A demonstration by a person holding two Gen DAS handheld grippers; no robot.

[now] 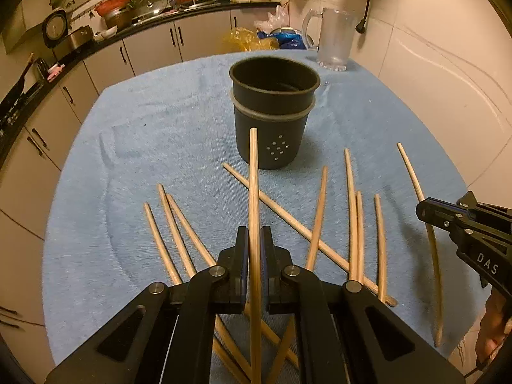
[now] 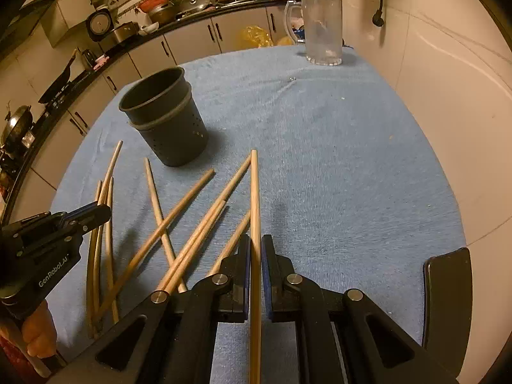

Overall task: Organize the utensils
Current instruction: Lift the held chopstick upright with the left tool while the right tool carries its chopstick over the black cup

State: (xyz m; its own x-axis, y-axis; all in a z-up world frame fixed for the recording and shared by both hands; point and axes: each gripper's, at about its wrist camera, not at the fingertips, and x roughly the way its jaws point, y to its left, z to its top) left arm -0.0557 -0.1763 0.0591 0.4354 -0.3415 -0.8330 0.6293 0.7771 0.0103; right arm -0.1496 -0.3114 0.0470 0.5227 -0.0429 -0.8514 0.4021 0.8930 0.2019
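Both grippers have a chopstick in hand, so the step in progress looks like the carry from the pile to the holder. The left gripper [image 1: 254, 240] has its fingers closed tight on 1 chopstick [image 1: 253, 192], which points up and forward toward the dark holder [image 1: 273, 121]. The right gripper [image 2: 255, 249] is likewise clamped on its own chopstick [image 2: 254, 198], with the fingers pressed against the wood on both sides.

The holder stands upright on the blue towel [image 2: 336, 176] covering the desk, beyond the scattered chopsticks [image 1: 320, 211], which lie loose and crossed over each other near both grippers. None appears to be inside the holder yet, though its depth is partly hidden.

Next, each stick needs to be tipped more upright over the holder's open mouth and dropped in, 1 hand at a time so they do not collide.

The chopsticks are pale, smooth wood, long, thin and round. The holder is a matte dark cup, tapered, with small drain holes and a ridge below the rim. The towel is soft and ribbed. A clear plastic pitcher [image 1: 332, 41] stands at the far edge.
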